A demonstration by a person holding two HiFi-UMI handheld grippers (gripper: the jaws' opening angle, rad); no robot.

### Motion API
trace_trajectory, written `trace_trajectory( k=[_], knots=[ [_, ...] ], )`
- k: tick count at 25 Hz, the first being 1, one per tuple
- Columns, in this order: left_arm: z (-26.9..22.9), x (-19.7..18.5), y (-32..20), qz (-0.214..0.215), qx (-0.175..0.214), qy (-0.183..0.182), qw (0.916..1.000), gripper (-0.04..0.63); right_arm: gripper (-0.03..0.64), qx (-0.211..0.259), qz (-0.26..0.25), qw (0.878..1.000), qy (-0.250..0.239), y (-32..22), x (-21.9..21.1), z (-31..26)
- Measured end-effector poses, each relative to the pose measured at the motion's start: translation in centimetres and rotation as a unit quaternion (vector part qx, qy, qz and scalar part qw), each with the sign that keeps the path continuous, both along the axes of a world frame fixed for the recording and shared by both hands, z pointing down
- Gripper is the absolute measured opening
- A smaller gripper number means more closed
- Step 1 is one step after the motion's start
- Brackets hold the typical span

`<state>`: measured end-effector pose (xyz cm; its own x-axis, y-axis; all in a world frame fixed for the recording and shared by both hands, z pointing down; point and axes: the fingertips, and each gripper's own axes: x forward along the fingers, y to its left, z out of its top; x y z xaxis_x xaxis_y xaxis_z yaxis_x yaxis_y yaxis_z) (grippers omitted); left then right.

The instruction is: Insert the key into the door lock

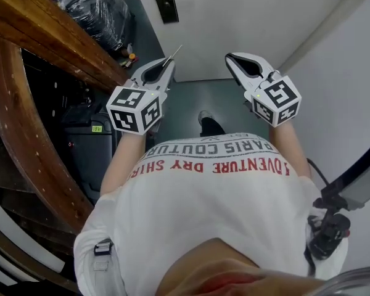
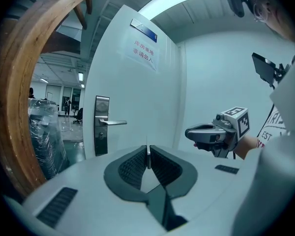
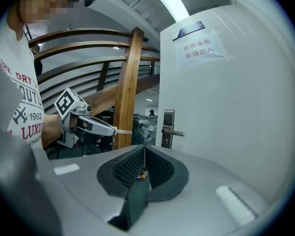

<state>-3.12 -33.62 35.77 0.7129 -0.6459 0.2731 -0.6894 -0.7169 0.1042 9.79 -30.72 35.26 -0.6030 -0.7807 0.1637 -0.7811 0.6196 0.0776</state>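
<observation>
At my far left runs the wooden stair rail, and the approach has to stay clear of it. Next comes my left hand-held gripper, clenched on the key. The thin blade is pinched edge-on between the ribbed pads and its tip pokes out ahead of them. It points toward the door but is well apart from it.

The lock plate sits near the door's left edge, with the lever handle sticking out to its right. Below the handle is a small round spot that I take for the keyhole, though I cannot make out the slot.

To do this step well, I judge that I should bring the left hand-held gripper in low, under the lever, so the jaws do not knock it. I should square the blade to the plate before closing the gap. I would hold the grip firm, since a blade this thin may pivot between the pads if its tip catches the rim. The blade stands upright now, and I would only roll the wrist if the slot proves to lie otherwise.

Then I would feed it straight and slowly.

On the right, my right hand-held gripper is clenched on nothing and hovers beside the left one. It is best held aside, off the door.
</observation>
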Motion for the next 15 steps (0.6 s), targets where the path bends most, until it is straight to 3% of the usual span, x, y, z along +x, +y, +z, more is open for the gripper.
trace_trajectory(
  k=[11,15],
  knots=[
    [3.6,0.2,-9.5,-0.030,-0.045,0.008,0.9985,0.021,0.003,-0.049,-0.030,0.998,0.001,-11.9,0.2,4.6],
    [4.9,0.3,-11.7,-0.029,-0.058,0.007,0.9979,0.021,0.003,-0.042,-0.038,0.998,0.006,-15.8,0.2,4.7]
  ],
)
